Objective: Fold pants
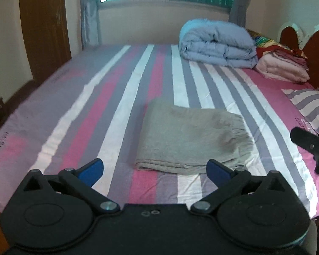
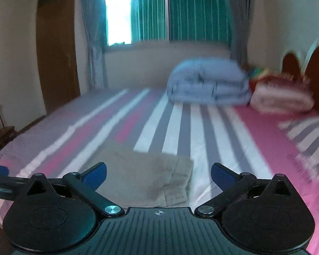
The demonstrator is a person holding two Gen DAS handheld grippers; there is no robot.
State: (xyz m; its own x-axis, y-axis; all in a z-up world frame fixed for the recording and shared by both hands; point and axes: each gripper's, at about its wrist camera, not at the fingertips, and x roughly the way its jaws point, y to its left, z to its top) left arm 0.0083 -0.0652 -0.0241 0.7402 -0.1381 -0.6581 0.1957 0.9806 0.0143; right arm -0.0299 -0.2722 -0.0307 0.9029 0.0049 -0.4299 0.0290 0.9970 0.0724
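The grey pants (image 1: 191,136) lie folded into a compact rectangle on the striped bed sheet (image 1: 108,97), the elastic waistband at the right end. My left gripper (image 1: 154,165) hovers above the bed just short of the fold's near edge, open, its blue pads wide apart with nothing between them. In the right wrist view, blurred, the pants (image 2: 146,176) lie below and ahead of my right gripper (image 2: 158,170), which is also open and empty. A black part of the right tool (image 1: 308,144) shows at the left view's right edge.
A rolled blue duvet (image 1: 218,44) and folded pink blankets (image 1: 280,68) sit at the far right by the wooden headboard (image 1: 316,48). A striped pillow (image 1: 310,106) lies right of the pants. A brown wardrobe door (image 1: 44,25) stands left, and a small chair (image 2: 0,125).
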